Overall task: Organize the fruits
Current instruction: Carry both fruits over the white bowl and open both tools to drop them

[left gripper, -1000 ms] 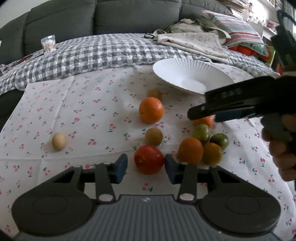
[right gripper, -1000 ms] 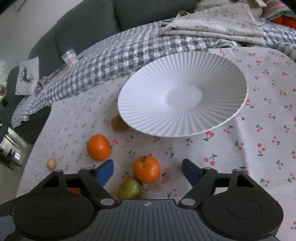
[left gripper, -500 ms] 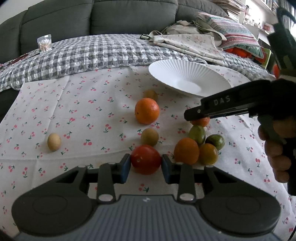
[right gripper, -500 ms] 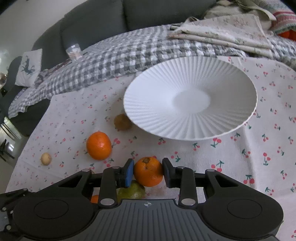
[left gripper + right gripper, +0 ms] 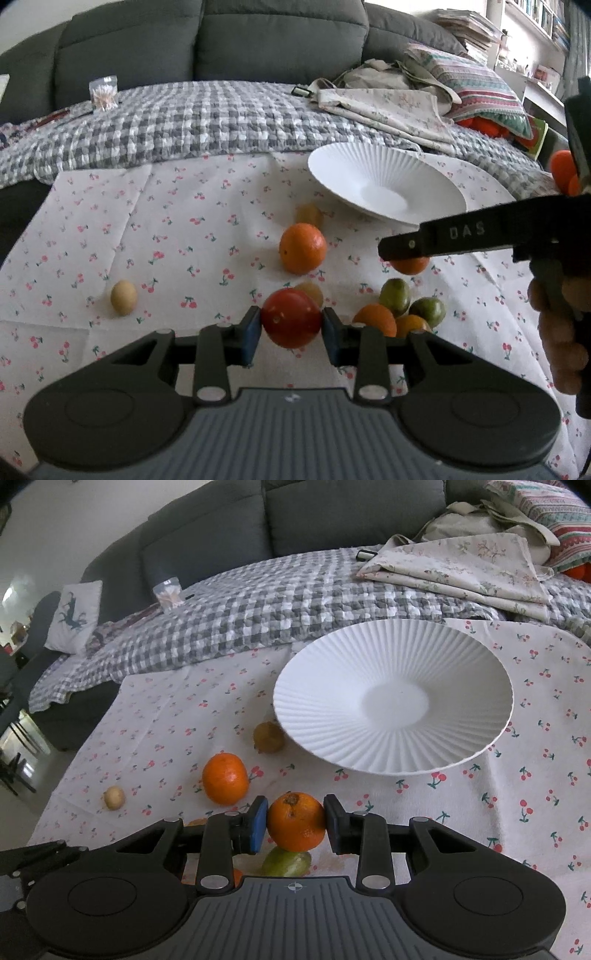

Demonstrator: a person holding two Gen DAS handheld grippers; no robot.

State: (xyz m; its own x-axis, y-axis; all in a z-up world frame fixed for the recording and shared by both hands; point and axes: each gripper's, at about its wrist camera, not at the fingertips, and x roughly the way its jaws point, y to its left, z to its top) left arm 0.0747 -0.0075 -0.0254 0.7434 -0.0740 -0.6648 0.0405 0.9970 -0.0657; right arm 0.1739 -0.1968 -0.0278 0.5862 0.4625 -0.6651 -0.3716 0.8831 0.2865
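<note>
Gripping a tangerine, stem end up.

- The plate sits on the tablecloth, far right, a sofa behind.
- An orange lies left of the plate, a small fruit just behind it.
- A lone fruit lies far left.
- Clustered fruit lies near right.
- Left gripper grips a tomato; right gripper grips a mandarin.
</note>
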